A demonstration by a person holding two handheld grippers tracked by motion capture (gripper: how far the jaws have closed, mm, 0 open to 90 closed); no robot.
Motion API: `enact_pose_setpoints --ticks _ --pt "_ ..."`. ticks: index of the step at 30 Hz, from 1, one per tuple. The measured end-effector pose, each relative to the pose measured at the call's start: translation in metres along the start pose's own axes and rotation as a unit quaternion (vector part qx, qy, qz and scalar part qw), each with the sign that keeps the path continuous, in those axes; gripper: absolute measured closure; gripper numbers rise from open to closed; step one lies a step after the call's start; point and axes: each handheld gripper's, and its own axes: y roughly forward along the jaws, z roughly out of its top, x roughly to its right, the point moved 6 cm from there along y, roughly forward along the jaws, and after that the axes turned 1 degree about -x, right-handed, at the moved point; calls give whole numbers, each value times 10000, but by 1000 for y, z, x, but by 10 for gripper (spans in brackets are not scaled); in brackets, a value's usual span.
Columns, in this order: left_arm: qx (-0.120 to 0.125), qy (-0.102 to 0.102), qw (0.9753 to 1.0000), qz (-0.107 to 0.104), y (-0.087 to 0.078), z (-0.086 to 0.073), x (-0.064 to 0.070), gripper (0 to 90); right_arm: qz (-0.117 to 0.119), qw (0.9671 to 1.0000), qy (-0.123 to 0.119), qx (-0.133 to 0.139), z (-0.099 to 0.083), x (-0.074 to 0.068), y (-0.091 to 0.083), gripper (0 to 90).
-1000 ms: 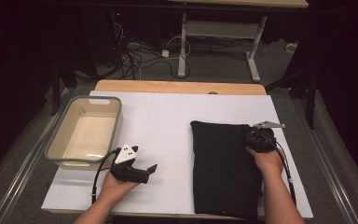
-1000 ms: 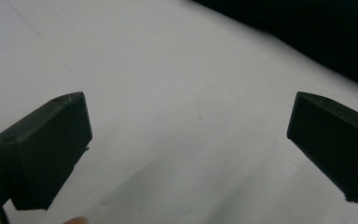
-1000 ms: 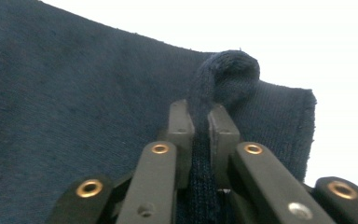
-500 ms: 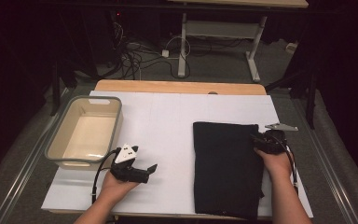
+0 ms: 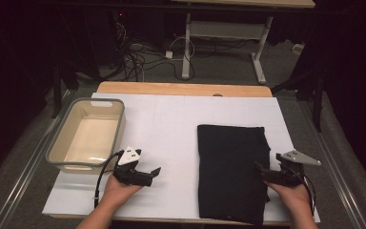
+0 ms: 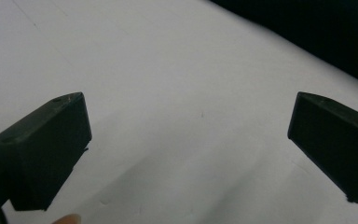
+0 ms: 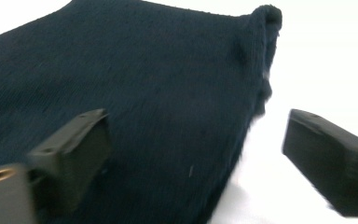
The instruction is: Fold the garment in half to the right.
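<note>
Soft, floppy dark knit cloth (image 5: pixel 231 171) near the bench's (image 5: pixel 171 119) right edge is best pinched at its hem, right gripper (image 5: pixel 262 172) gaping wide astride it, left gripper (image 5: pixel 153 174) likewise wide and empty.

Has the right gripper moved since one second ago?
Yes. The right gripper came toward the person and outward, from the black cloth's far right corner to its right edge.

A black cloth (image 5: pixel 231 171) lies flat on the desk (image 5: pixel 171 124), folded into a tall rectangle with its long sides running away from the person. Its fabric is a fine dark knit. Its right edge sits between the spread jaws of the right gripper (image 5: pixel 262 172), one jaw over the cloth, the other over bare desk beside it. The far right corner (image 7: pixel 265 18) bulges up slightly.
</note>
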Motion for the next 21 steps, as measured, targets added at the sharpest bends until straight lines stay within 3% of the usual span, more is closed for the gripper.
enact_pose_setpoints --ticks 3,5,8,12,21 --pt "-42 91 9999 37 1 0 1 0 -52 9999 44 75 -13 -4 -14 3" --pt "-47 34 10000 50 1 0 0 0 -39 9999 44 149 -20 -6 -20 2" --pt "92 42 9998 157 -2 0 0 0 -50 9998 -37 206 -27 -8 -27 2" --pt "91 133 9998 100 -2 0 2 0 17 9989 -51 455 -28 -13 -34 2" --pt "132 198 9997 92 -3 0 3 0 183 9983 -171 527 -31 -31 -43 2"
